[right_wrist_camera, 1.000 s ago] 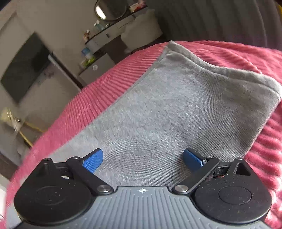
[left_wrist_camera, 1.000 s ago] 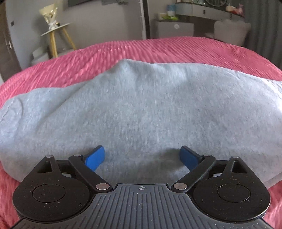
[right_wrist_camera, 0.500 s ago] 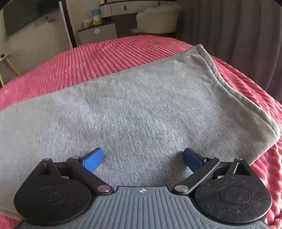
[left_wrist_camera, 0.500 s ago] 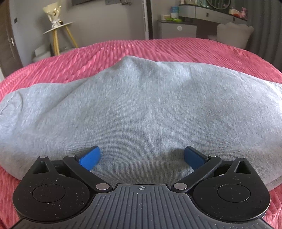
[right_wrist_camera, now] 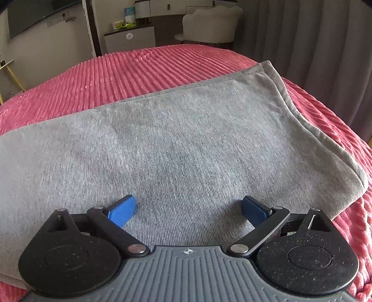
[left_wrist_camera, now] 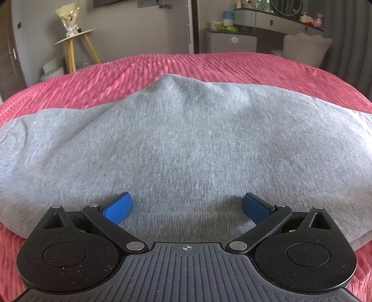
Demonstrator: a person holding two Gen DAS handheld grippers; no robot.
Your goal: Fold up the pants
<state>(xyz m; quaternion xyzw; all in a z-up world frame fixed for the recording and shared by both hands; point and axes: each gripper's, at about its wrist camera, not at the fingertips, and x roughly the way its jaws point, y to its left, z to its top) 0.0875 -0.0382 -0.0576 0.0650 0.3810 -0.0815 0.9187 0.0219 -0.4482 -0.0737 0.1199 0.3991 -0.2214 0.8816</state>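
In the left wrist view, a round white side table on yellow wooden legs point(left_wrist_camera: 75, 43) stands at ten o'clock against the grey wall, carrying a pale wrapped bouquet point(left_wrist_camera: 68, 19). Below it spreads the ribbed pink bedspread point(left_wrist_camera: 130, 69), and on that lie the soft grey knit pants point(left_wrist_camera: 186, 144), filling the middle of the view from nine o'clock to three o'clock with a raised hump at twelve o'clock. The left gripper point(left_wrist_camera: 187, 206) sits low at six o'clock over the near edge of the cloth, its blue-padded fingers point(left_wrist_camera: 118, 208) spread wide apart with only flat fabric between them, gripping nothing. At one o'clock a grey dresser point(left_wrist_camera: 232, 41) stands by the wall, with a pale upholstered chair point(left_wrist_camera: 307, 47) at two o'clock.

In the right wrist view, the pink bedspread point(right_wrist_camera: 130, 72) runs from nine o'clock to twelve o'clock. The grey pants point(right_wrist_camera: 186, 144) lie flat across it, their hemmed end point(right_wrist_camera: 325, 139) at three o'clock. The right gripper point(right_wrist_camera: 188, 208) at six o'clock hangs over the cloth, its blue fingers point(right_wrist_camera: 122, 210) likewise splayed wide and holding nothing. Grey curtains point(right_wrist_camera: 313, 46) hang at two o'clock.
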